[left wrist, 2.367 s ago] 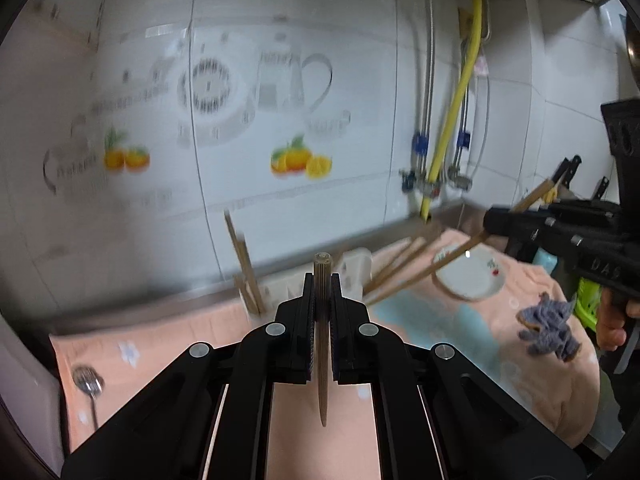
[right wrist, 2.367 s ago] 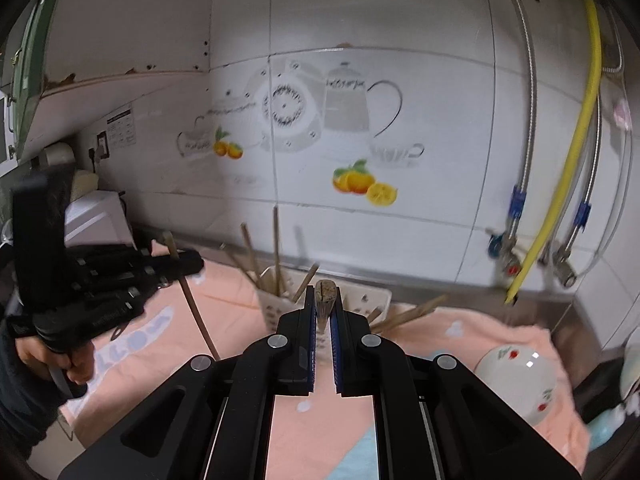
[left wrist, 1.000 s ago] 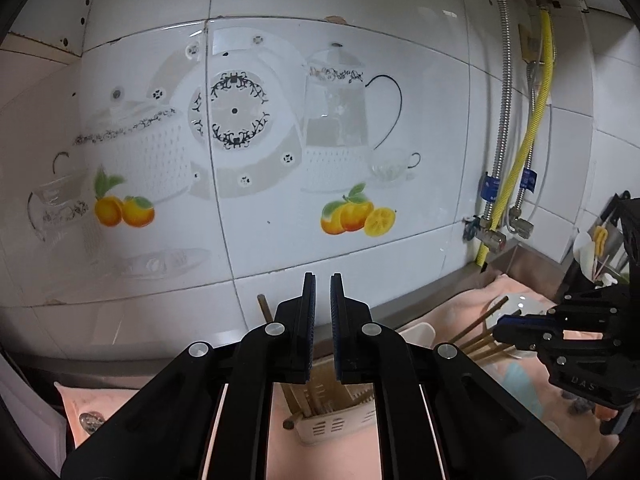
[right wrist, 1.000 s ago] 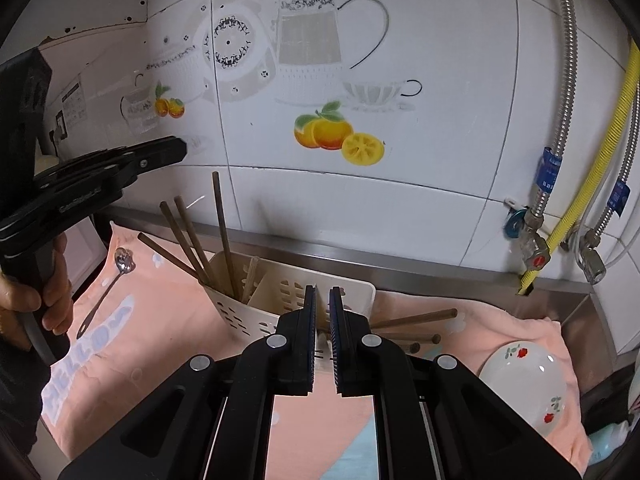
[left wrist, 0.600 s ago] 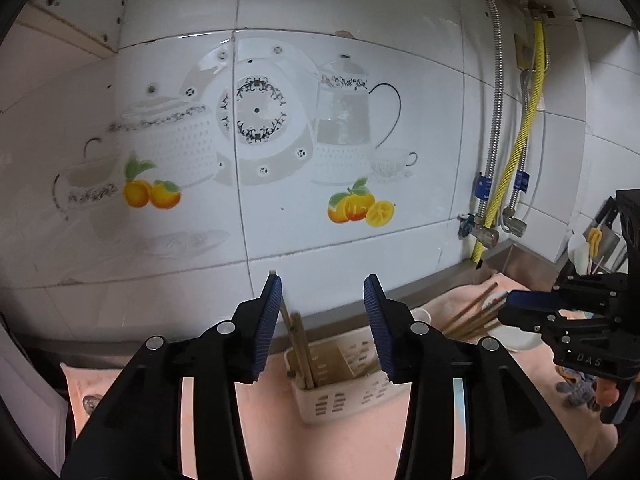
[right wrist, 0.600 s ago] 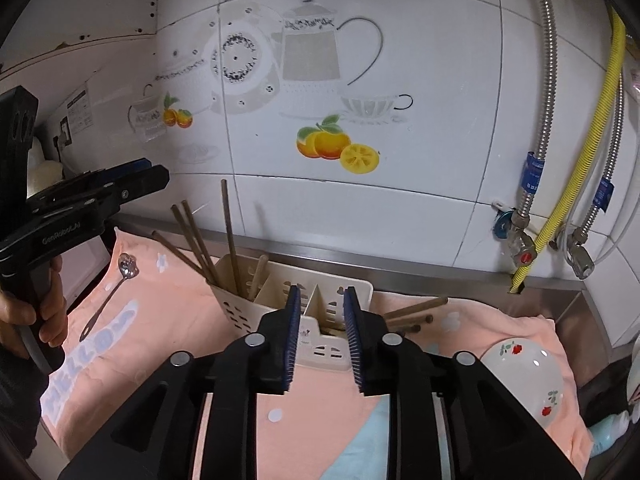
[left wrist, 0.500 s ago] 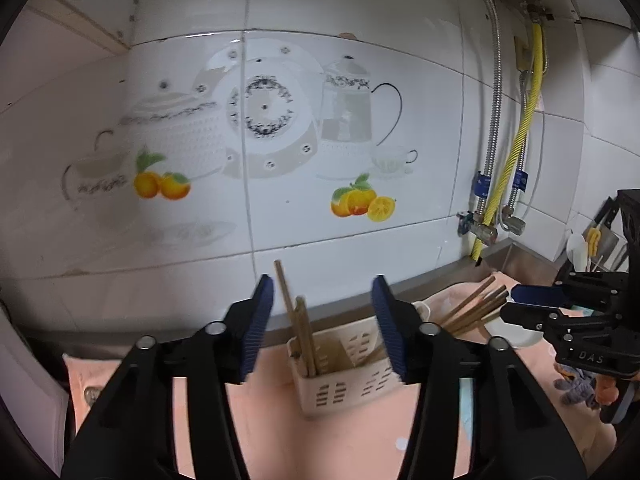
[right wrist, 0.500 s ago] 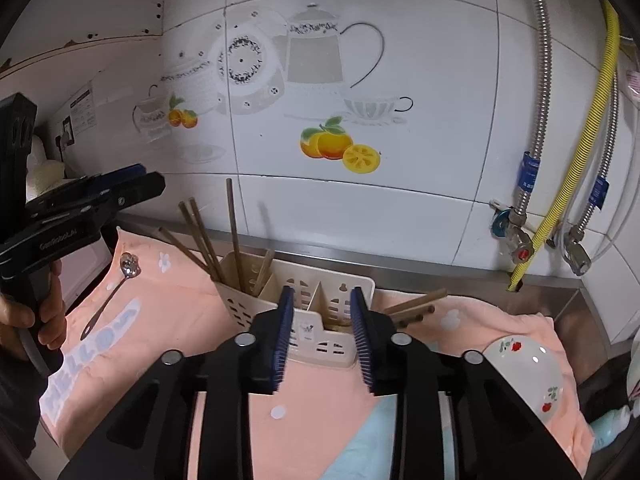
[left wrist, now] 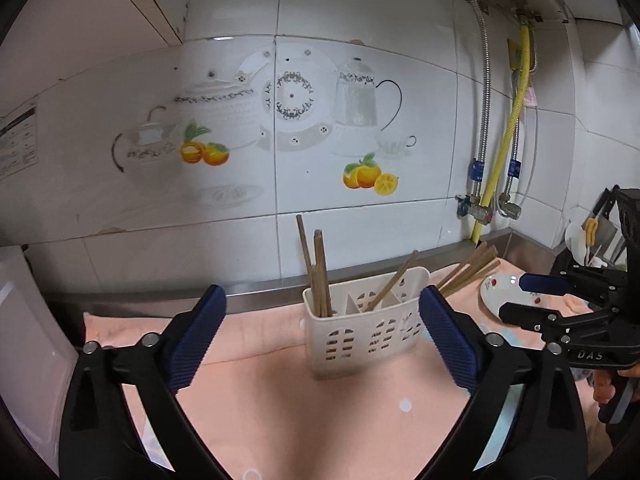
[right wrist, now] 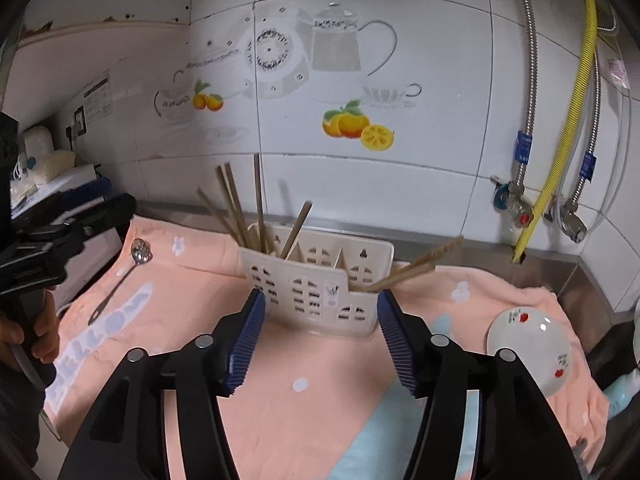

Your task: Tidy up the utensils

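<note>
On the worktop (right wrist: pixel 280 420), which is draped in a peach cloth, a white perforated utensil caddy (right wrist: pixel 316 284) stands near the tiled wall with several wooden chopsticks (right wrist: pixel 256 208) leaning out of its left compartment. More chopsticks (right wrist: pixel 412 268) stick out low past the caddy's right end; whether they rest inside the right compartment or lie on the cloth behind it cannot be told from either view. A metal spoon (right wrist: pixel 120 276) lies on the cloth well to the left of the caddy, bowl toward the wall, and a small white dish (right wrist: pixel 528 344) sits to the right.

Both tools are empty. The left gripper (left wrist: pixel 320 336) has its fingers spread wide, framing the caddy in its own view, and the right gripper (right wrist: pixel 318 340) is likewise spread just in front of the caddy; neither touches anything.

The spoon looks like the 1 loose utensil left, so the next pickup is probably that, and the left gripper is the nearer one. To do it well, come down over the thin handle near its middle, with the fingers set across it, and close only once both pads straddle it, since a flat handle on soft cloth can slip sideways or drag the fabric up. Lift it clear, tip it upright, and lower it into a free compartment without knocking the leaning chopsticks, which could tip the light caddy.
</note>
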Action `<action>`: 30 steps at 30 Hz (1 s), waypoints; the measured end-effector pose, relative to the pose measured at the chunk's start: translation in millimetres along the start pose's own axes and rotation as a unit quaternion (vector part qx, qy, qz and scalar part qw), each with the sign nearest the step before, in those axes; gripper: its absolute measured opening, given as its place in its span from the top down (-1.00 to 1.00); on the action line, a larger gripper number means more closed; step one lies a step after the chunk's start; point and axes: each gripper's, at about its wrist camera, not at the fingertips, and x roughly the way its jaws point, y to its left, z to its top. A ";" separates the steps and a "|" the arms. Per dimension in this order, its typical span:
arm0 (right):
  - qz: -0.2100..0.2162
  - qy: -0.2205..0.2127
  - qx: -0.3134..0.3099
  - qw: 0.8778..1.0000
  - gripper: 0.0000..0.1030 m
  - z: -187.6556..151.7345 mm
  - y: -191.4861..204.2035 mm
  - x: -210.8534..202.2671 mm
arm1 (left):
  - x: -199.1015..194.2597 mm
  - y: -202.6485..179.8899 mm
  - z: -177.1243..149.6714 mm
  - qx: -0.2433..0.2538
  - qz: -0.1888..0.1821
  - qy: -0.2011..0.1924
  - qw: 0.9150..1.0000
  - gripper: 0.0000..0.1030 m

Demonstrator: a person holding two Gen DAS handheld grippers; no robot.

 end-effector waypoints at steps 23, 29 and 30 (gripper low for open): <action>-0.029 -0.013 0.009 0.999 -0.75 -58.8 22.0 -32.9 | -53.5 -2.2 -59.0 -0.005 0.044 0.013 0.999 -0.90; -0.036 -0.017 0.014 0.999 -0.78 -67.9 24.5 -41.5 | -59.6 3.5 -69.6 -0.023 0.044 0.019 0.999 -0.90; -0.037 -0.018 0.015 0.999 -0.79 -68.9 24.4 -42.3 | -60.3 4.5 -71.8 -0.025 0.045 0.021 0.998 -0.90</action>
